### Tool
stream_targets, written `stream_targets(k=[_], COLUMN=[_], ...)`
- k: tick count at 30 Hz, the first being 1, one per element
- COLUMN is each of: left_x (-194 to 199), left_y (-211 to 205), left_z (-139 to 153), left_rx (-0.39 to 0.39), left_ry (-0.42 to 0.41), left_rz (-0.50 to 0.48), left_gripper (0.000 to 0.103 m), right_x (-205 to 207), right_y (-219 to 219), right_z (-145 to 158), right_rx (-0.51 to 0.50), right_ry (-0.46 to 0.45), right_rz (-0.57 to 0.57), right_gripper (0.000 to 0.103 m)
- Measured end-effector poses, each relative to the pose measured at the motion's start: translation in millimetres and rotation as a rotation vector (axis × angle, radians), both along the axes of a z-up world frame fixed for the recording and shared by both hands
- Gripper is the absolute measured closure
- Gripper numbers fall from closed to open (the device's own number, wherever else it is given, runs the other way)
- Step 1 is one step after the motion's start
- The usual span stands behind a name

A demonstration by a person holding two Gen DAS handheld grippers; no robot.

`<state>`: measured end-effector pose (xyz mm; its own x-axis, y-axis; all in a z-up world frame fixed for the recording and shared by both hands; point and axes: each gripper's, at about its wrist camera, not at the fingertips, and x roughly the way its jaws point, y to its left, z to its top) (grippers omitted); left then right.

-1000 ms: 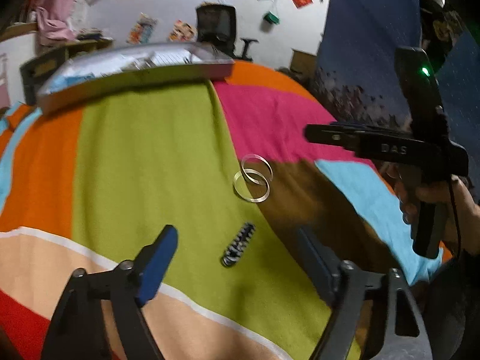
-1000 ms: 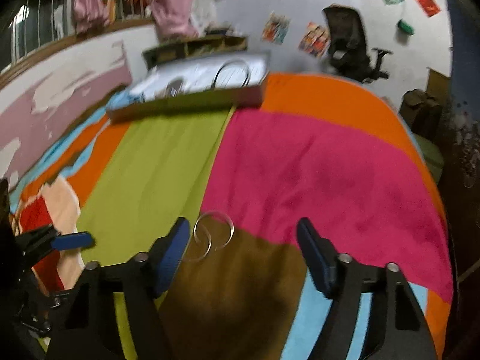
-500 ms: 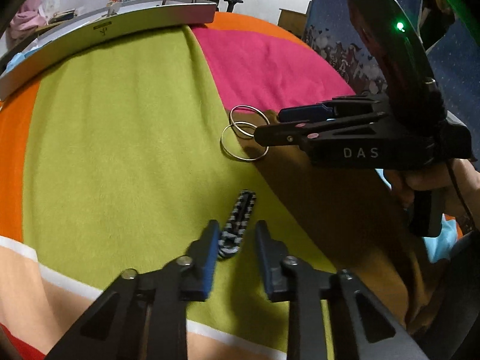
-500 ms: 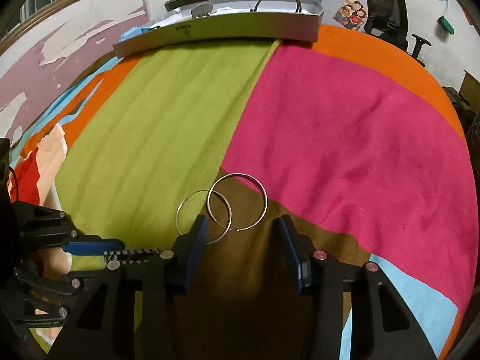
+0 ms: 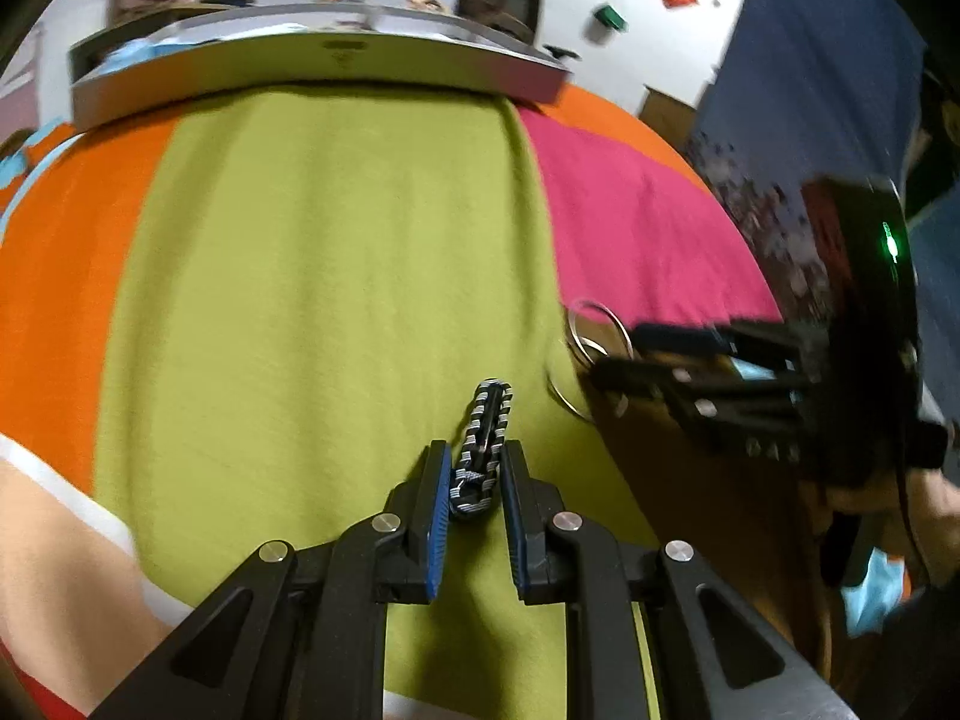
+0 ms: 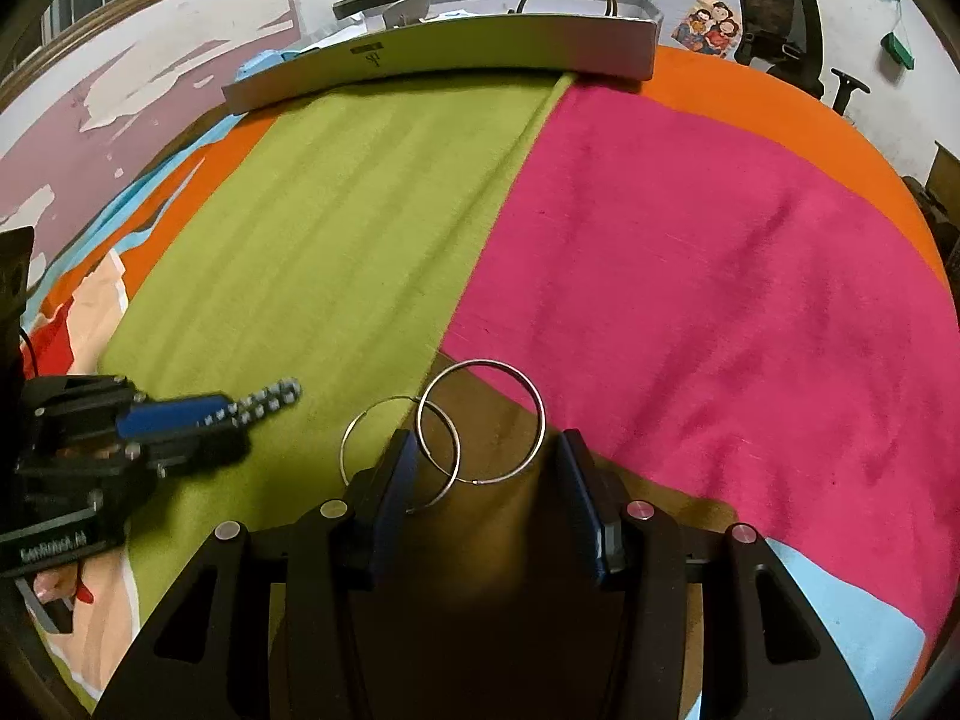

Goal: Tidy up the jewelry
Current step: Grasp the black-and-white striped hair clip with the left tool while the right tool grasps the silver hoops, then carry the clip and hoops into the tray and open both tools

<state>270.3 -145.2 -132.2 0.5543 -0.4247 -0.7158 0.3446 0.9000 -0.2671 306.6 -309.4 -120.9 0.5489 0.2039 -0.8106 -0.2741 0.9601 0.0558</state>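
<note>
1. Black-and-white striped elongated hair clip (image 5: 483,450) lies on the green panel of the multicoloured patchwork blanket (image 5: 312,276); its long axis runs away from the left gripper (image 5: 474,483), tilted slightly right.
2. Near end of the clip sits between the blue pads (image 5: 437,504); jaws narrow, contact cannot be told.
3. Two thin silver hoop rings (image 6: 447,435) overlap at the green–brown seam; the right gripper (image 6: 486,483) is half-open around their near edge, its left finger covering part of the smaller ring.
4. Grey shallow tray (image 6: 456,51) at the far edge; contents mostly hidden.
5. Left view blurred; both grippers held low and level, pointing toward the tray.
</note>
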Motion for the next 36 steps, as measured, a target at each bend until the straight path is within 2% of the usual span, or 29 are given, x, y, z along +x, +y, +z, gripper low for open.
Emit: stream_targets(k=[8, 21, 25, 30, 36], left_x=[2, 0, -2, -4, 17], left_y=[7, 29, 32, 43, 58], left_z=[2, 3, 9, 29, 55], left_rx=[-0.027, -0.090, -0.096, -0.111, -0.133], left_ry=[-0.010, 0.008, -0.012, -0.076, -0.099], left_rz=[0.083, 0.099, 0.115, 0.154, 0.192], left_gripper=[0.087, 0.087, 0.087, 0.087, 0.087], right_x=[7, 1, -4, -9, -7], right_y=[11, 29, 34, 31, 24], right_z=[-5, 4, 19, 41, 76], right_rx=[-0.066, -0.138, -0.127, -0.109, -0.059], right_ry=[-0.014, -0.046, -0.107, -0.195, -0.316], right_rz=[0.038, 0.039, 0.041, 0.023, -0.012], right_gripper=[0.059, 0.063, 0.063, 0.063, 0.063])
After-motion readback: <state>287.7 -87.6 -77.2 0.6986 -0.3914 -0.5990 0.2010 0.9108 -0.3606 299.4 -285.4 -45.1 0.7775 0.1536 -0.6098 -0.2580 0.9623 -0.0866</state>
